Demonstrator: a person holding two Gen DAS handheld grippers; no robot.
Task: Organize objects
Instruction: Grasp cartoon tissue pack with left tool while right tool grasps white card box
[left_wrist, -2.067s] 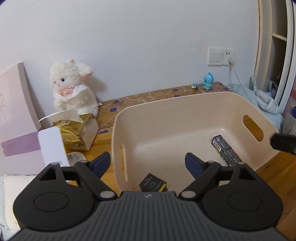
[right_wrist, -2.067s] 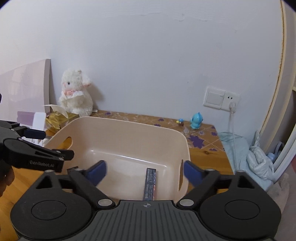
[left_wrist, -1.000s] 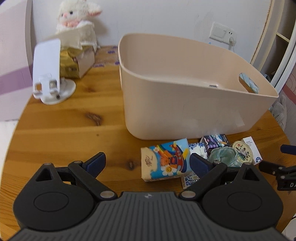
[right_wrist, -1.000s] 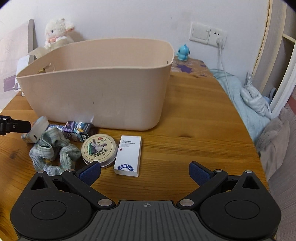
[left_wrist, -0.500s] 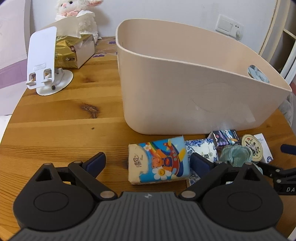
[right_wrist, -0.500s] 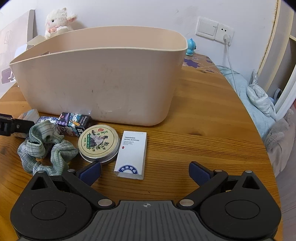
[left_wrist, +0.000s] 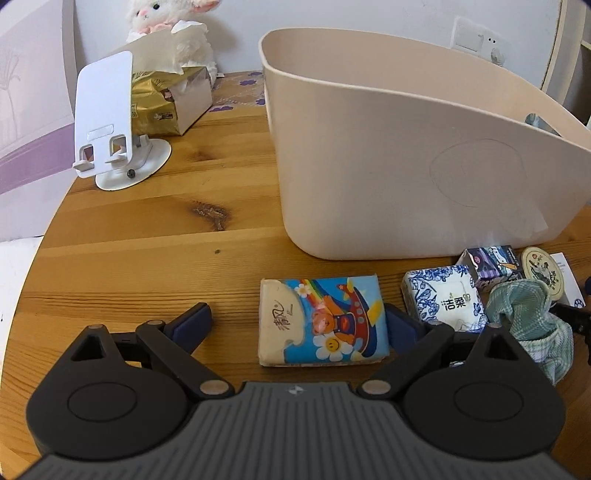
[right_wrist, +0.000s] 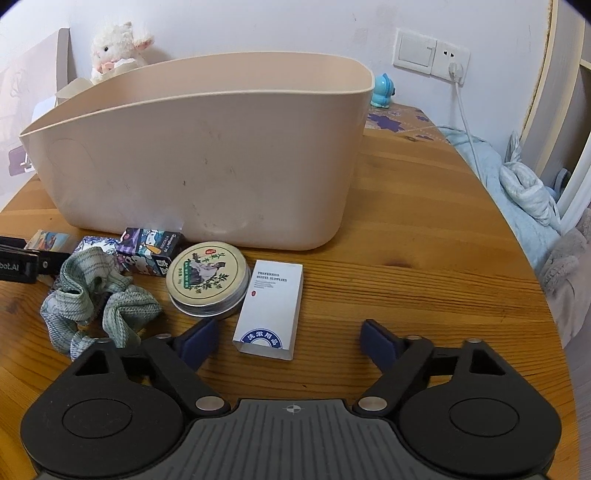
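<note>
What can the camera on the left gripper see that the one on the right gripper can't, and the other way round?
Only the left view shows the white phone stand and the gold tissue box behind it.

Only the right view shows the blue toy figure, the wall socket with its cable, and the whole white hotel-supplies box, which lies between the right gripper's closing jaws, not yet touched.

Both show the beige bin, the round tin, the green scrunchie, the cartoon tissue pack and the plush lamb.

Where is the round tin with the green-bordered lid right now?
In the right wrist view, the round tin lies on the table in front of the beige bin, touching the white box on its right, green scrunchie to its left.
</note>
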